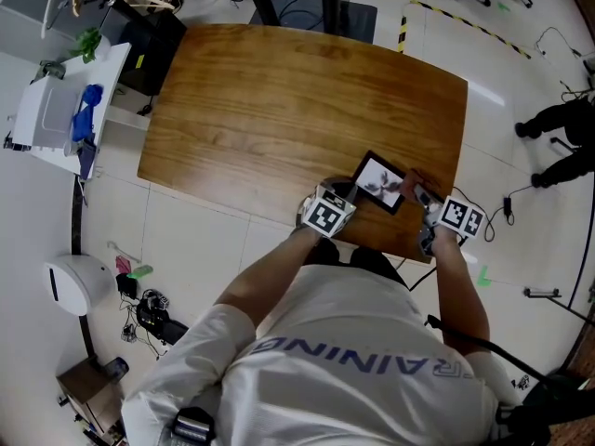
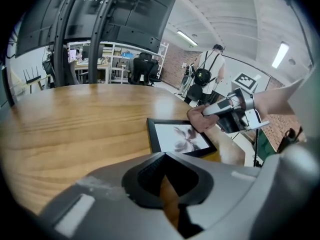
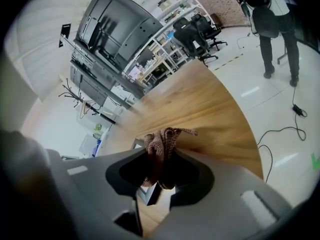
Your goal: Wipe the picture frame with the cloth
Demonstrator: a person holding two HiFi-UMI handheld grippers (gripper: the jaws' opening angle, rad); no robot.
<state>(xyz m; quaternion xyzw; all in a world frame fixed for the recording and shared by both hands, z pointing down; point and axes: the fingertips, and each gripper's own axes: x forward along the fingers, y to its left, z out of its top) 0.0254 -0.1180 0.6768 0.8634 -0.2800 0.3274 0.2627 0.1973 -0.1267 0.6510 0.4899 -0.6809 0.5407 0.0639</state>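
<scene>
On the table's (image 1: pixel 279 110) near right corner the picture frame (image 1: pixel 379 182) lies flat. The right gripper (image 1: pixel 426 201), nearer, pinches the bunched cloth (image 3: pixel 159 143) at its right rim, glass lying leftward. The left gripper (image 1: pixel 333 201) rests beside it, jaws together, empty.

Head view: high over the person's shoulders, facing steeply down. The whole wooden table (image 1: pixel 279 100) is in frame and far off. The picture frame (image 1: pixel 379 182) is small, near the close edge.

Left gripper view: low over the wooden table, facing level across it along the jaws of the left gripper (image 2: pixel 167 181). The picture frame (image 2: pixel 180 136) is near, with the right gripper (image 2: pixel 207 113) just past it.

Right gripper view: rolled sideways, close over the table's edge, facing down its length toward shelving (image 3: pixel 162 41). A corner of the picture frame (image 3: pixel 145 193) shows under the jaws.

All three views share the table and the frame.
</scene>
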